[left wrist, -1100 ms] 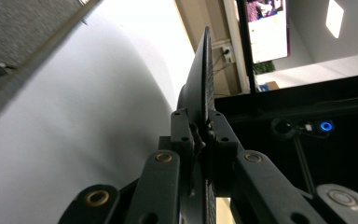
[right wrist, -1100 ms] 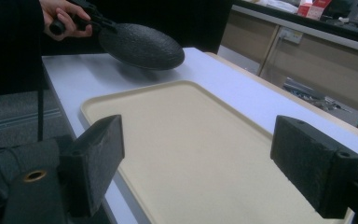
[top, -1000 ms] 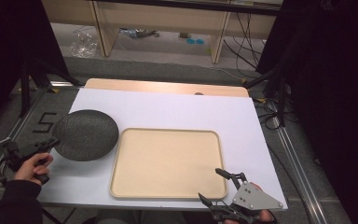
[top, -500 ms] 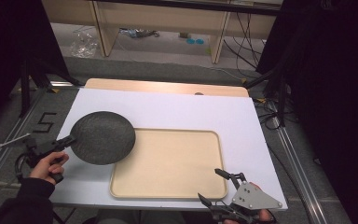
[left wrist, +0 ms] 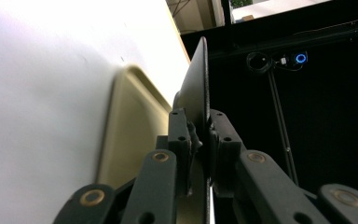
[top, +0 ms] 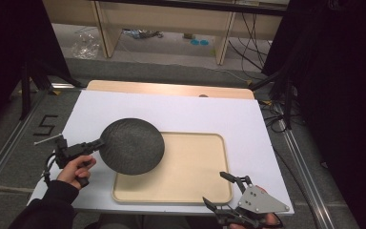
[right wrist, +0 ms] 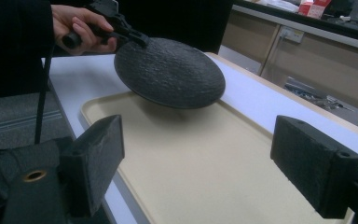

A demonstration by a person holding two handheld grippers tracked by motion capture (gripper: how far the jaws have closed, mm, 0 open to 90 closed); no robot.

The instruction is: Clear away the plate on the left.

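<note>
A white tabletop (top: 181, 109) carries a beige tray (top: 190, 167) lying flat toward its 5 o'clock part. A dark, rough-textured round plate (top: 132, 145) is held off the surface, its right half over the tray's 9 to 10 o'clock corner and its left half over bare white; in the right gripper view it hangs clear above the tray (right wrist: 205, 168) with its shadow beneath. The left tool (top: 97, 143) pinches the plate's rim at 9 o'clock, and in the left gripper view the jaws are pressed onto the thin edge of the plate (left wrist: 196, 93). The person's left hand (top: 75, 168) grips that tool's handle. The right tool (top: 215, 190) sits at the tabletop's 5 o'clock edge, just off the tray's near corner, jaws spread wide and gripping nothing.
</note>
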